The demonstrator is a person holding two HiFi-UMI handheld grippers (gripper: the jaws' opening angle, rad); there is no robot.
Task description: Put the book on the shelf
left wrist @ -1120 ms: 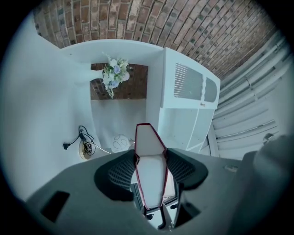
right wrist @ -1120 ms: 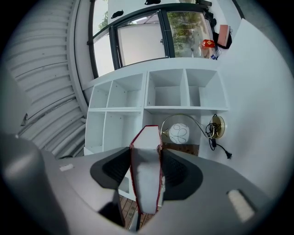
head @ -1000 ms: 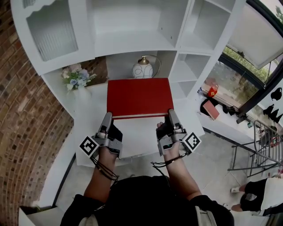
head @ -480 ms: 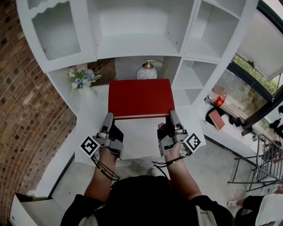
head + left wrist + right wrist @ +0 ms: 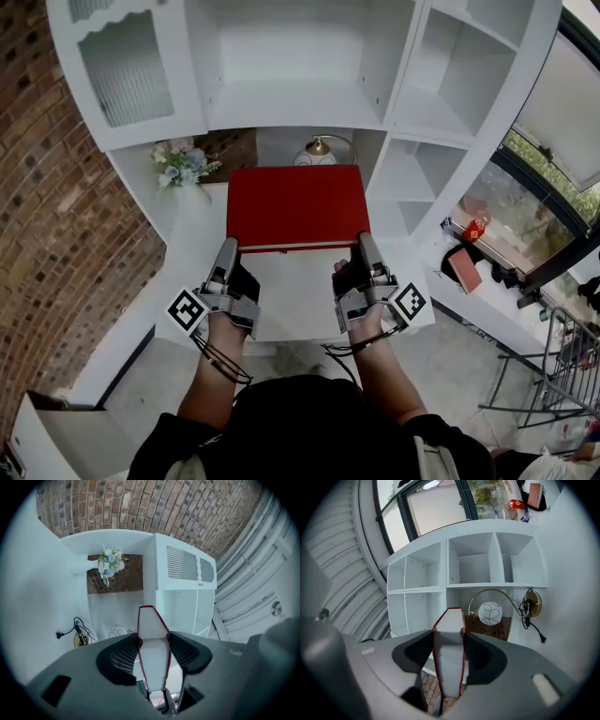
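A red hardcover book (image 5: 296, 206) is held flat in the air in front of the white shelf unit (image 5: 291, 103), its white page edge toward me. My left gripper (image 5: 225, 247) is shut on the book's left near corner, and my right gripper (image 5: 367, 244) is shut on its right near corner. In the left gripper view the book (image 5: 152, 623) stands edge-on, pinched between both pads of the left gripper (image 5: 153, 645). The right gripper view shows the book (image 5: 450, 620) clamped the same way in the right gripper (image 5: 449, 649).
A white globe lamp (image 5: 319, 155) with a brass arc stands in the low niche behind the book, partly hidden. A vase of flowers (image 5: 183, 164) sits to its left. A brick wall (image 5: 56, 234) runs along the left. Open compartments (image 5: 422, 173) lie at the right.
The shelf unit has slid down and right in the head view, and the book now hides more of the lamp. Both grippers keep the same hold on the book.
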